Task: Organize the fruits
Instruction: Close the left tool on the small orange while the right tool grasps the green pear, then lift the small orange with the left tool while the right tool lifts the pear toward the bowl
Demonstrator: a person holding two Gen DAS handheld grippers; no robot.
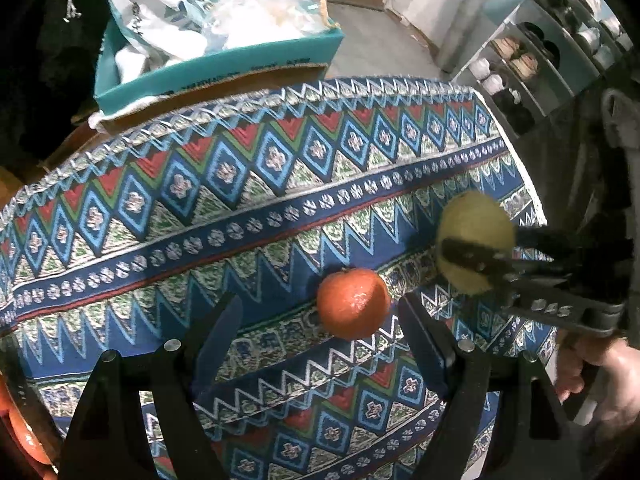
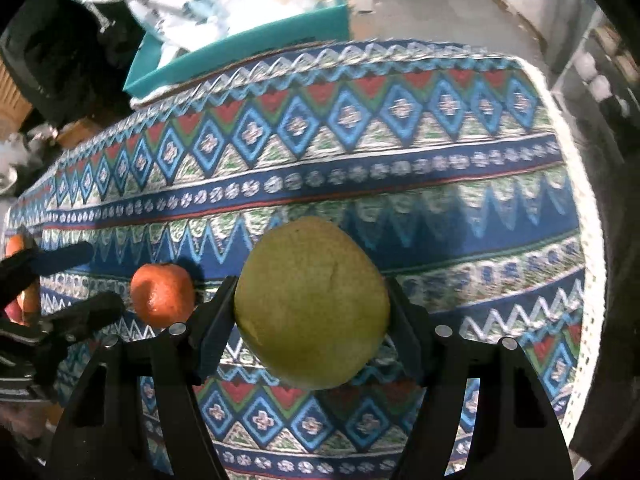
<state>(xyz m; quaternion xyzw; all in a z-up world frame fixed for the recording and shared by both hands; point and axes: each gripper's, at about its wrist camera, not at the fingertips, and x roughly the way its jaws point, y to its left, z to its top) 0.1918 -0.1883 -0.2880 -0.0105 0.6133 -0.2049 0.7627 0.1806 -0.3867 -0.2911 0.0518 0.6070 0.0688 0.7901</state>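
At the far left, the left gripper (image 1: 320,328) hovers over a tabletop (image 1: 248,216) covered in blue patterned cloth, its two fingers spread wide with nothing between them. An orange (image 1: 353,303) sits on the cloth just ahead of that gripper, nearer its right finger than its left. To the right of the orange, the right gripper (image 2: 310,312) pinches a yellow-green pear (image 2: 312,304) between its two fingers, the pear held just above the cloth, with the orange just off its left finger.
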